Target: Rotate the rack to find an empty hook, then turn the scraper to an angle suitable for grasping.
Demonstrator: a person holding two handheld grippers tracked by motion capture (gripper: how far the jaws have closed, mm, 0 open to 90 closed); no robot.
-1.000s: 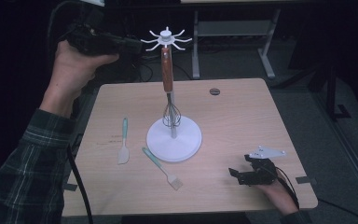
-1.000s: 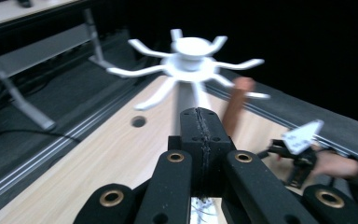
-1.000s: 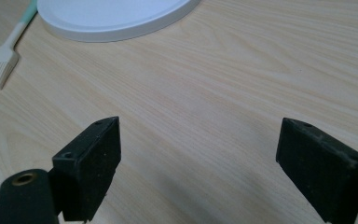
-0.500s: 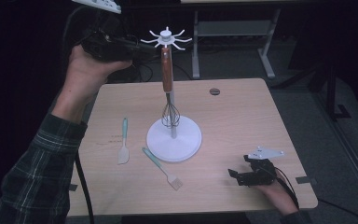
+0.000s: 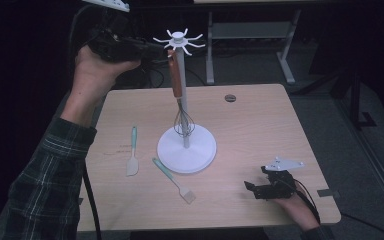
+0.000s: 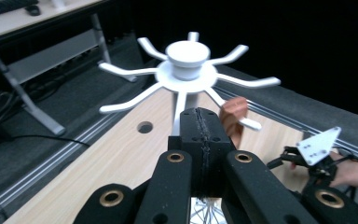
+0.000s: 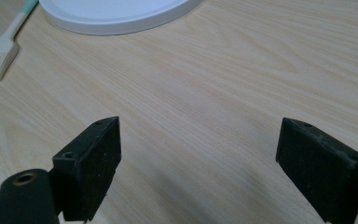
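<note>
Whisk hung on the rack, both grippers free

Nearest, the right gripper point(image 5: 272, 186) rests on the desk point(image 5: 260, 125), fingers wide; beyond, the whisk point(image 5: 179, 97) hangs from the white rack point(image 5: 186, 145), probably light, wires springy, best taken by its stiff wooden handle; farthest, left gripper point(image 6: 200, 140) fingers pressed together, empty

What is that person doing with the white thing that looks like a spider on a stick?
It is a utensil stand on a wooden table, with a whisk hanging from one arm. The person's left gripper is raised beside the top of the stand, fingers shut and empty. The right gripper rests open near the table's front edge. A spatula and a brush lie by the stand's base.
</note>
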